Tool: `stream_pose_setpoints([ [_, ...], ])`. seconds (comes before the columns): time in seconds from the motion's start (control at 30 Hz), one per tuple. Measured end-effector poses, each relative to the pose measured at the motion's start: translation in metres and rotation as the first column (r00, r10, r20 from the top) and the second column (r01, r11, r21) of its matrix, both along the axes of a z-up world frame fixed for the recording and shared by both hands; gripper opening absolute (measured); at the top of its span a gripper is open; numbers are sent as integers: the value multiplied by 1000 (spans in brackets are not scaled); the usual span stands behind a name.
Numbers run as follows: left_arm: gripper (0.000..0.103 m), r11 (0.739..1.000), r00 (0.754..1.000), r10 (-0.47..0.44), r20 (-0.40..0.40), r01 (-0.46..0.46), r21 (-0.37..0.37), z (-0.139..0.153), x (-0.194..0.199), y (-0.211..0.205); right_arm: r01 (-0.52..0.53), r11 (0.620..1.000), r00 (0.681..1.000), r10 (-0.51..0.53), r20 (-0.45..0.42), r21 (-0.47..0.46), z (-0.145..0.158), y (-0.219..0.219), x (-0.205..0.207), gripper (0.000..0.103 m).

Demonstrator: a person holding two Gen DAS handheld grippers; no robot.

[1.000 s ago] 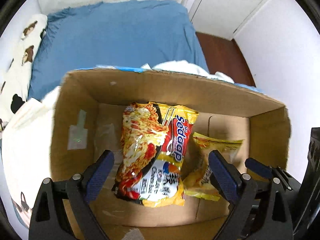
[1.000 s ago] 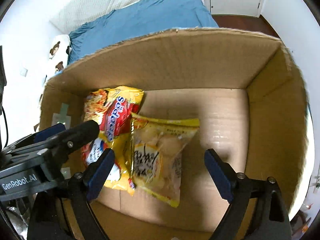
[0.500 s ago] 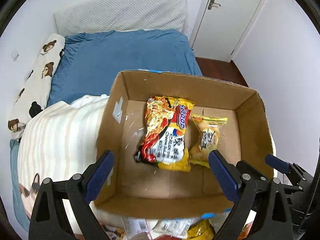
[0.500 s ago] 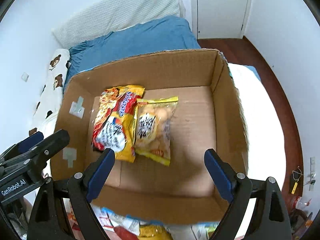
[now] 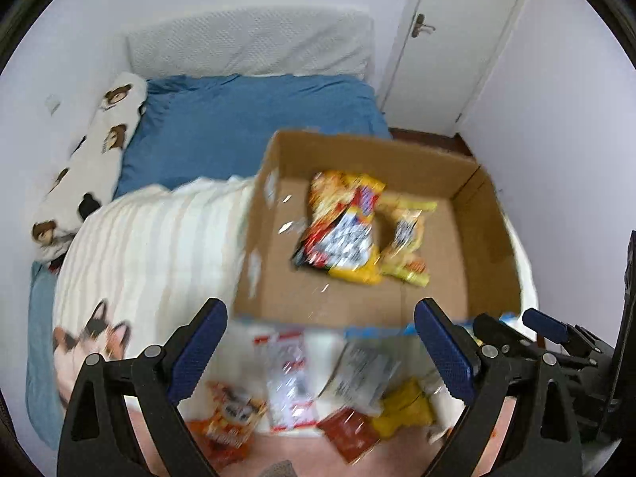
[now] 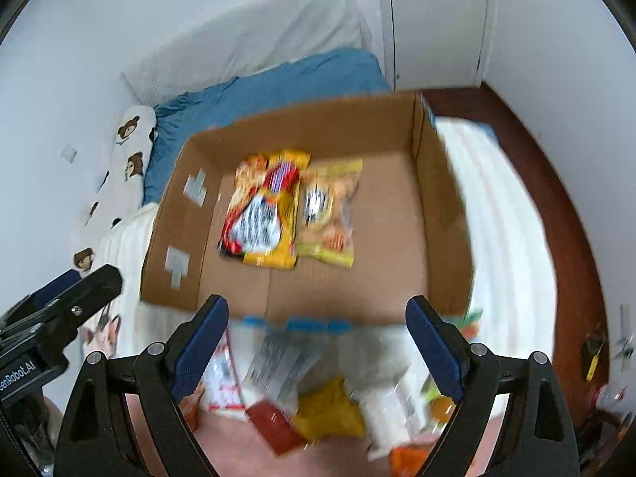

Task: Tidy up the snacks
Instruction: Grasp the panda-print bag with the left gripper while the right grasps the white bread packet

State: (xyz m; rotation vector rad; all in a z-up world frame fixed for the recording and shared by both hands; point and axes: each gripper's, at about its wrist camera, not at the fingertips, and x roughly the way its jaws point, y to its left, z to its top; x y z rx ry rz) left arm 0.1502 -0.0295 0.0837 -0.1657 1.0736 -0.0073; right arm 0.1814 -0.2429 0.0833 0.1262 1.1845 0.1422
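An open cardboard box [image 5: 491,214] [image 6: 441,198] sits on the bed. Inside lie a red-yellow noodle packet [image 5: 344,226] [image 6: 264,208] and a smaller yellow snack bag [image 5: 407,238] [image 6: 330,214] side by side. Several loose snack packets [image 5: 290,381] [image 6: 278,365] lie on the bed in front of the box, blurred. My left gripper [image 5: 320,344] is open and empty, above the loose packets. My right gripper [image 6: 316,340] is open and empty, also above them, in front of the box.
A striped white blanket [image 5: 159,246] covers the bed left of the box, with a blue sheet [image 5: 238,131] and bear-print pillow [image 5: 95,155] behind. A white door [image 5: 449,39] and a wooden floor [image 6: 556,206] are at the right.
Both grippers have pulled up and back out of the box. The box now looks smaller and the loose packets in front of it have come into view.
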Motion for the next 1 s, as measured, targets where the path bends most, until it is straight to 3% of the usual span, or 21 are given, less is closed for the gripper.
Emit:
stream_pose_setpoints([
  [0.17,97,997,993,49,-104,-43,59,-41,-44,30,25,998,990,-17,-138,63,-54,-3,-36,93],
  [0.37,97,993,958,98,-269,-78,86,-110,-79,67,74,997,977,-74,-201,-7,-97,-24,-62,93],
  [0.53,97,986,935,27,-354,34,164,-161,-67,61,56,994,967,-78,-244,-97,-123,-39,-60,93],
  [0.67,97,968,897,-65,-437,163,192,-196,-45,38,-11,980,957,-47,-287,-198,-145,-43,-49,93],
  [0.77,96,977,890,-67,-451,150,150,-206,-38,32,-9,978,947,-59,-316,-209,-161,-49,-44,89],
  [0.83,93,985,892,-71,-446,133,108,-206,-39,26,33,985,934,-92,-345,-171,-170,-58,-43,66],
  [0.93,93,994,890,-82,-449,106,28,-205,-46,19,74,992,912,-110,-395,-105,-175,-67,-46,66],
  [1.0,93,995,883,-93,-461,68,-70,-204,-54,21,68,996,901,-82,-425,-49,-175,-65,-50,66],
])
